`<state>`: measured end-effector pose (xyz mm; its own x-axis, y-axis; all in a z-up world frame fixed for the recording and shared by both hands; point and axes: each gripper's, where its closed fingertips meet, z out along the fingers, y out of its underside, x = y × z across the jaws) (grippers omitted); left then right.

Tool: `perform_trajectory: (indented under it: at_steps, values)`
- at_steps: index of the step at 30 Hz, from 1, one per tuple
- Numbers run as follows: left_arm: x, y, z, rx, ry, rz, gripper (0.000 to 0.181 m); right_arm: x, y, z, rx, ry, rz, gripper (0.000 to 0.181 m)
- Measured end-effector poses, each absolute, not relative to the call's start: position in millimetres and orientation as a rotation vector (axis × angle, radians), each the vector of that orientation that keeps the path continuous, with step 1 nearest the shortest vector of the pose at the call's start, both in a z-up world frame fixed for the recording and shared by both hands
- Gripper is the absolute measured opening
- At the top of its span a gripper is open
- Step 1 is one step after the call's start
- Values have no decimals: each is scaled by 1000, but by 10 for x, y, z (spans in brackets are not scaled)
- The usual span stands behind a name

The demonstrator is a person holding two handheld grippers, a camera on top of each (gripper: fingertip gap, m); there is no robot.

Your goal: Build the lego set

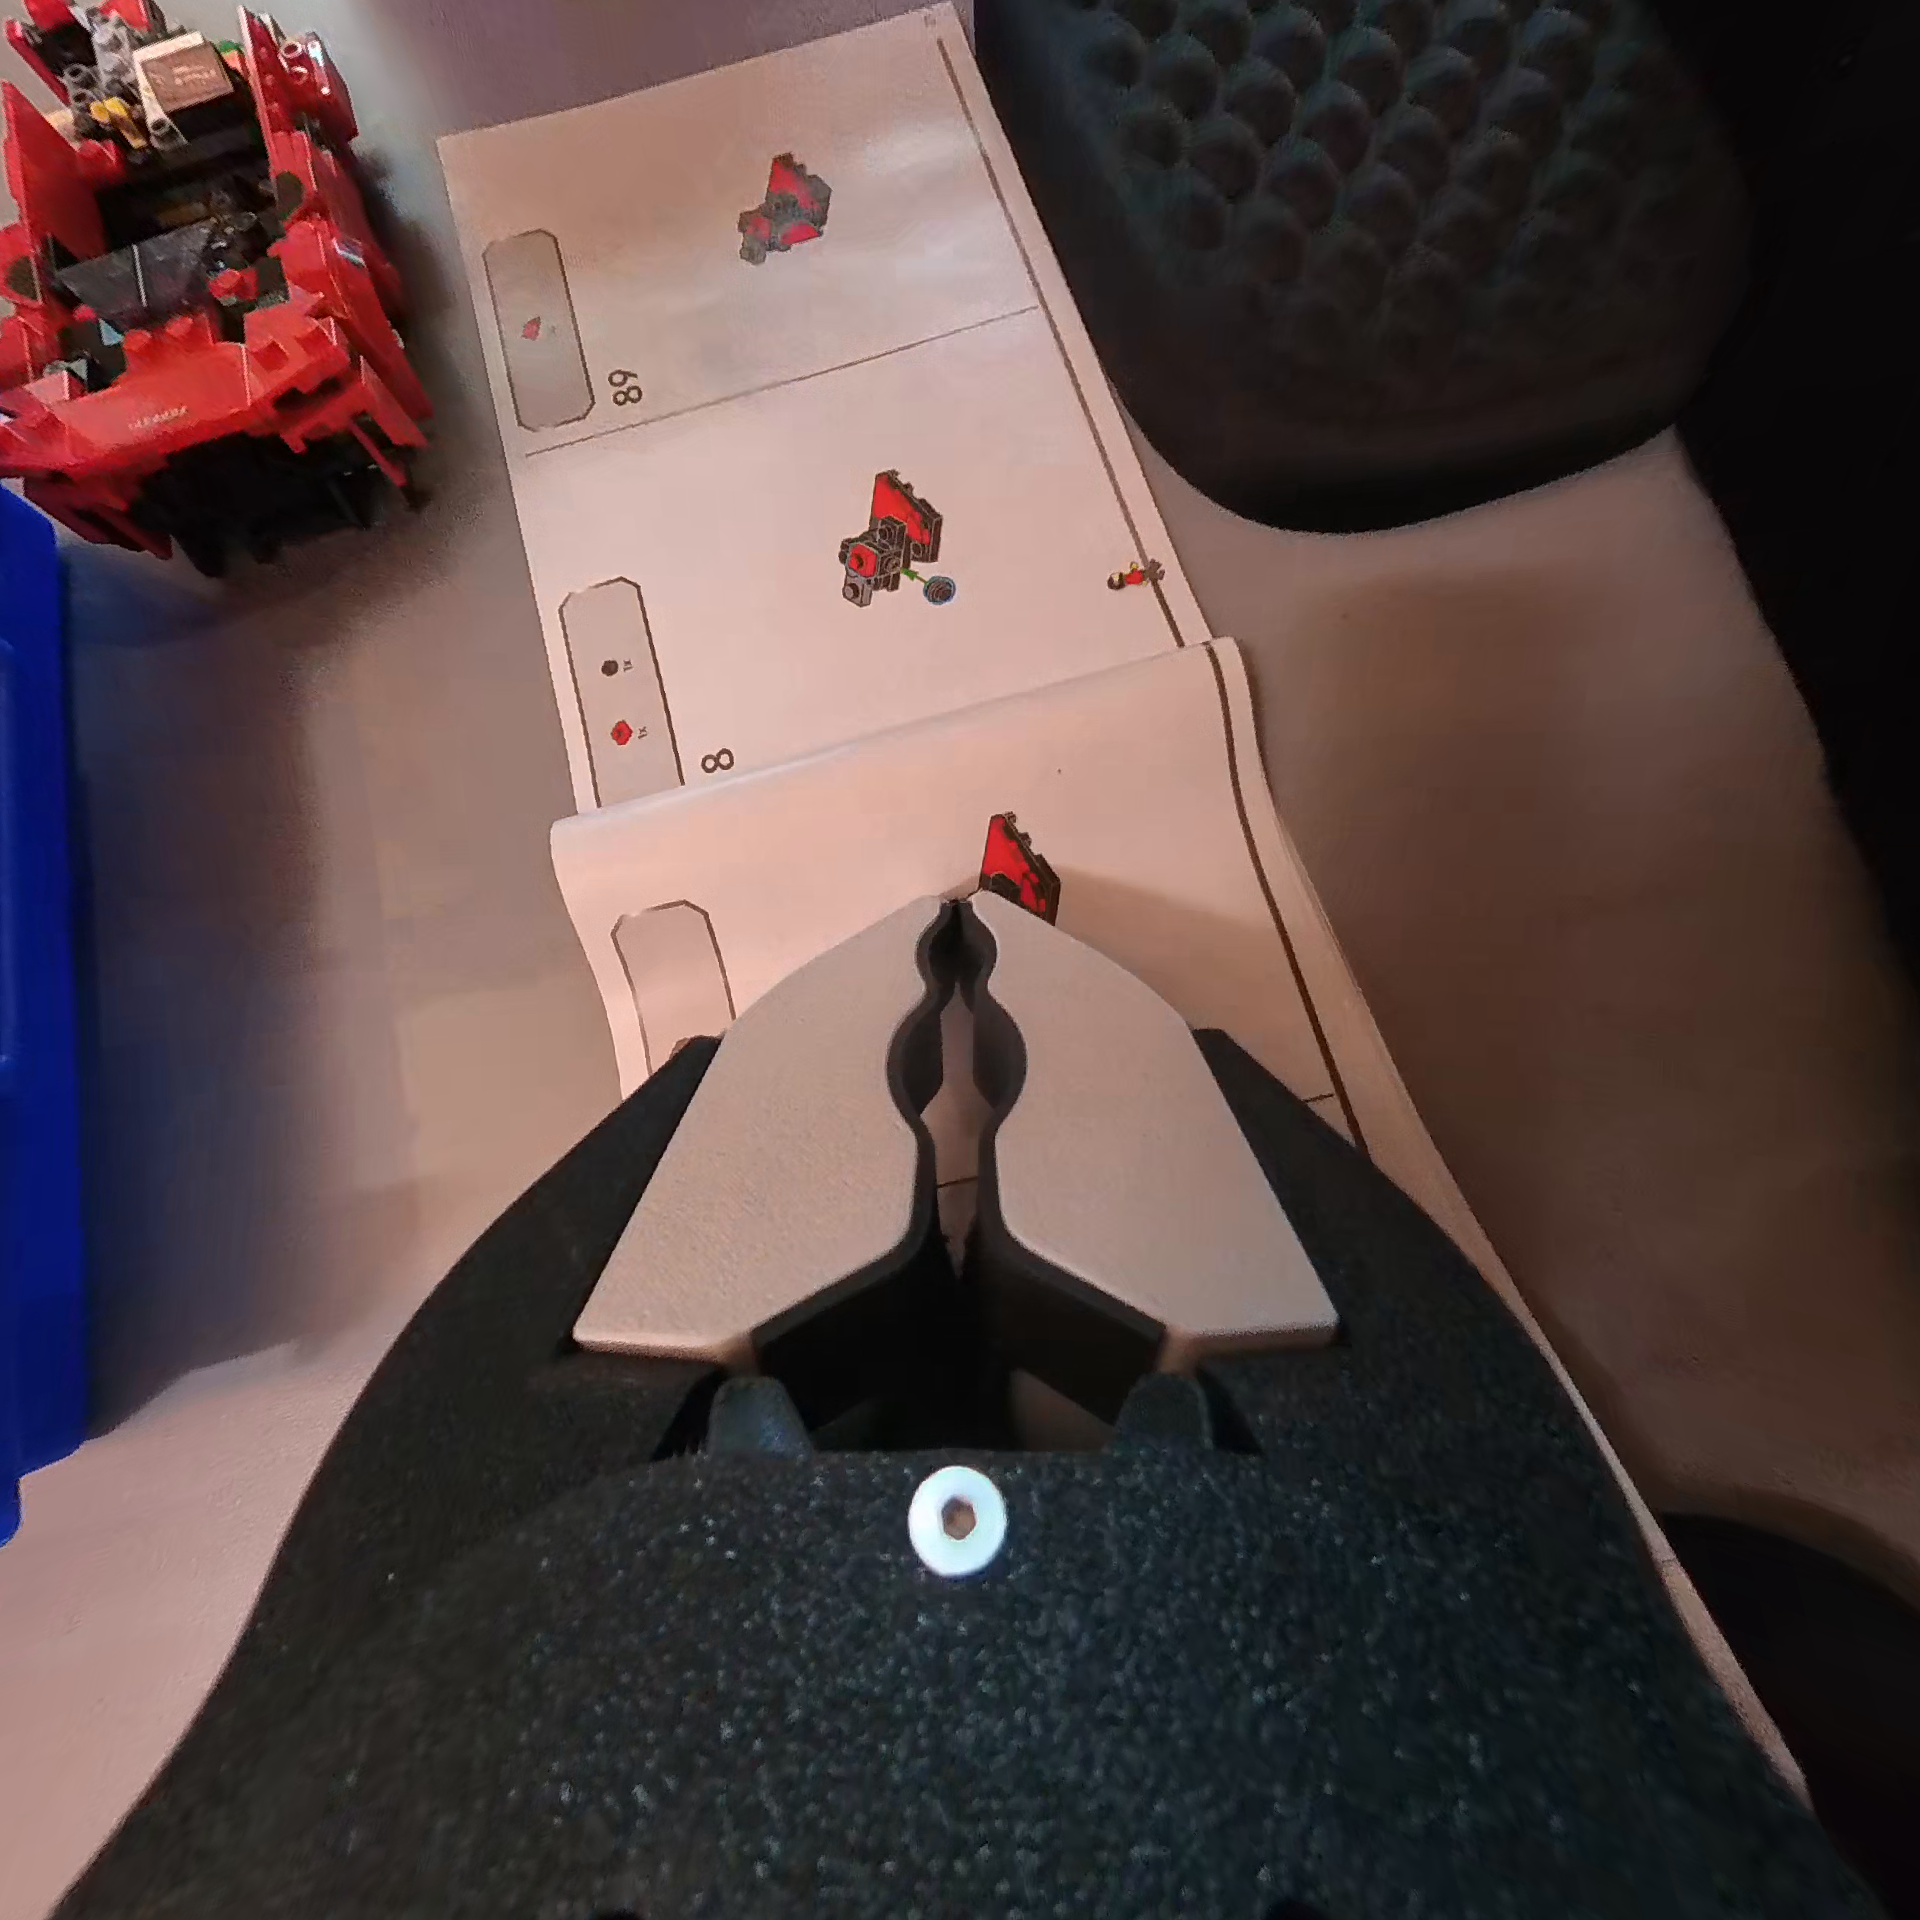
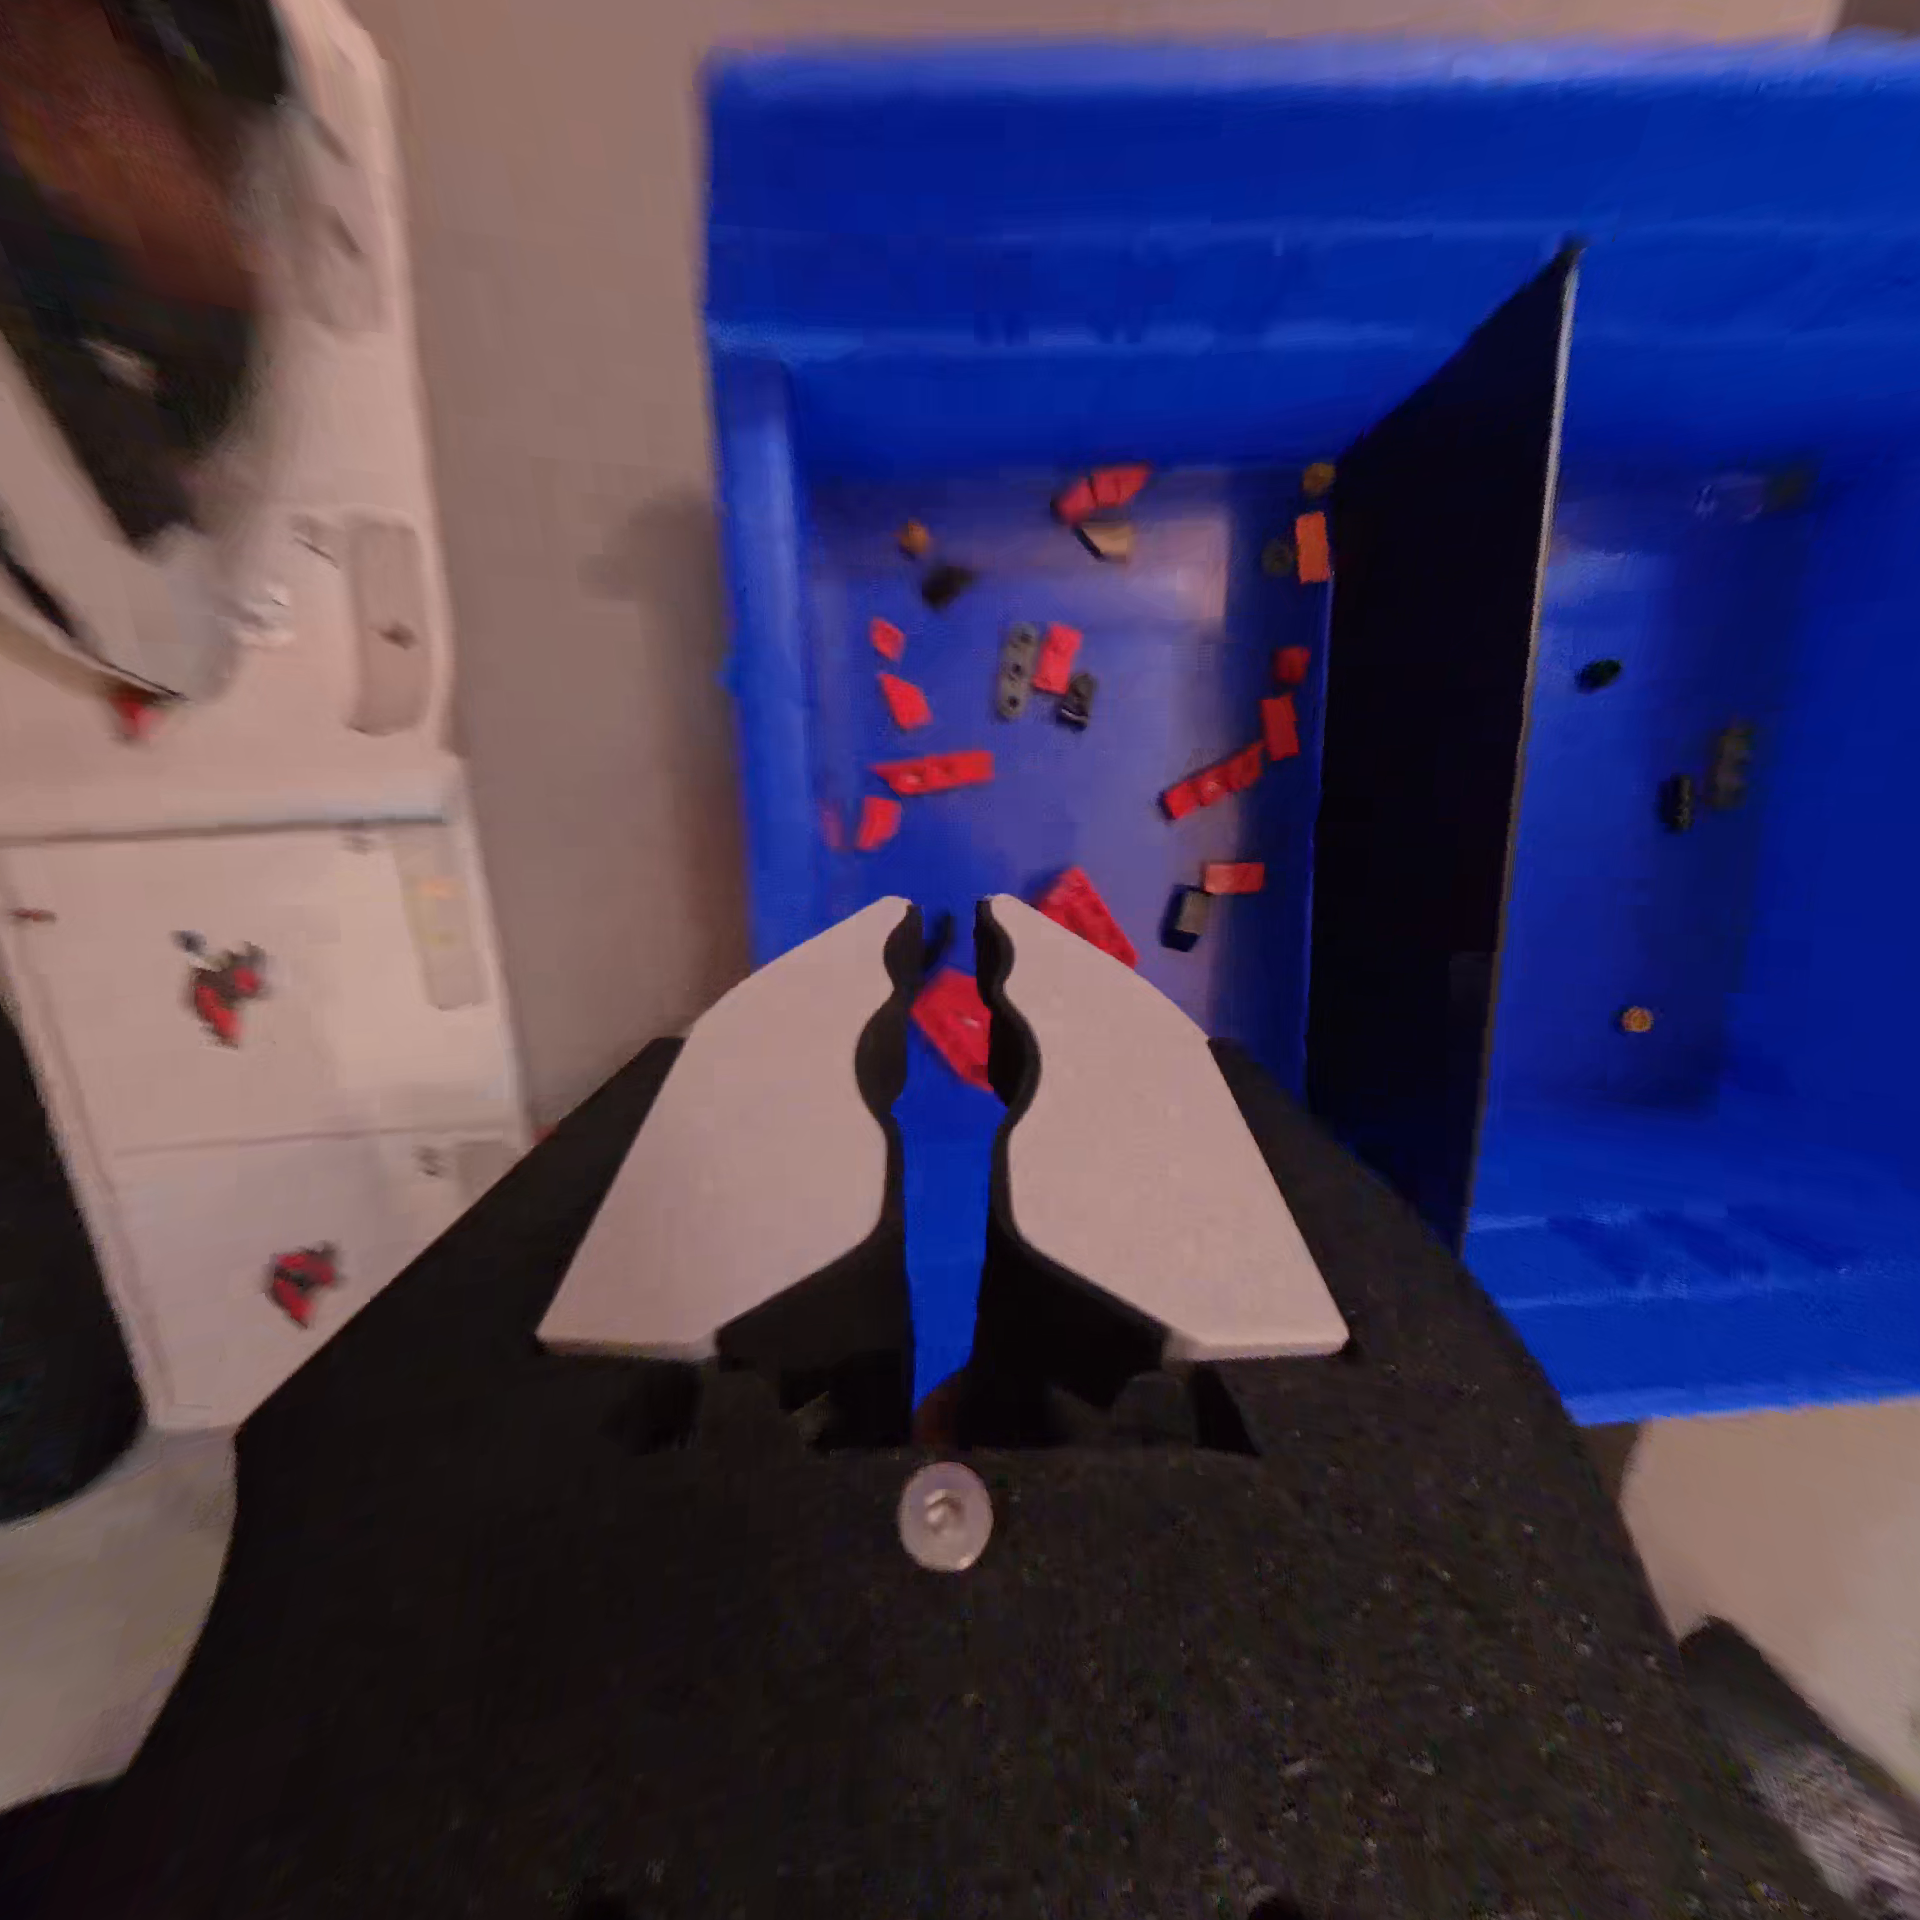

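Observation:
My left gripper [image 1: 958, 910] is shut, its tips together low over a curled page of the open instruction booklet [image 1: 831, 436]; nothing shows between the fingers. The partly built red and black lego model [image 1: 197, 301] stands at the far left. My right gripper [image 2: 948, 914] is open by a narrow gap and empty, hovering over the left compartment of a blue bin [image 2: 1039, 260]. Several loose red, grey and black lego pieces lie there; a red plate [image 2: 954, 1023] shows between the fingers. The left gripper [image 2: 114, 395] appears blurred over the booklet [image 2: 260, 1039].
A black divider [image 2: 1434, 727] splits the bin; the right compartment holds a few small dark pieces [image 2: 1678, 800]. A black dimpled cushion-like object [image 1: 1371, 239] lies right of the booklet. The bin's blue wall [image 1: 31, 935] shows at the left edge.

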<state>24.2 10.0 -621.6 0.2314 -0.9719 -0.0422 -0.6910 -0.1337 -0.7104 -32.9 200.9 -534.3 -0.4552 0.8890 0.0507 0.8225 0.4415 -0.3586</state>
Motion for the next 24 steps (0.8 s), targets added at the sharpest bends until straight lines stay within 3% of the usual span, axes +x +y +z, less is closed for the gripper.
perform_trajectory:
  at_steps: [5,7,11,19,24]
  values:
    - [236,99,-6202,-1883,1522,-598,0,-557,2467,-5584,-1479,-2500,170,15]
    - [233,91,-6193,-1884,1520,-610,0,-550,2484,-5694,-1544,-2519,172,31]
    - [231,84,-6181,-1875,1514,-609,0,-568,2351,-5818,-1559,-2572,290,47]
    - [241,75,-6171,-1873,1510,-612,0,-700,2049,-5783,-1416,-2675,517,52]
    - [245,67,-6171,-1870,1510,-614,0,-631,1958,-5807,-1206,-2812,523,37]
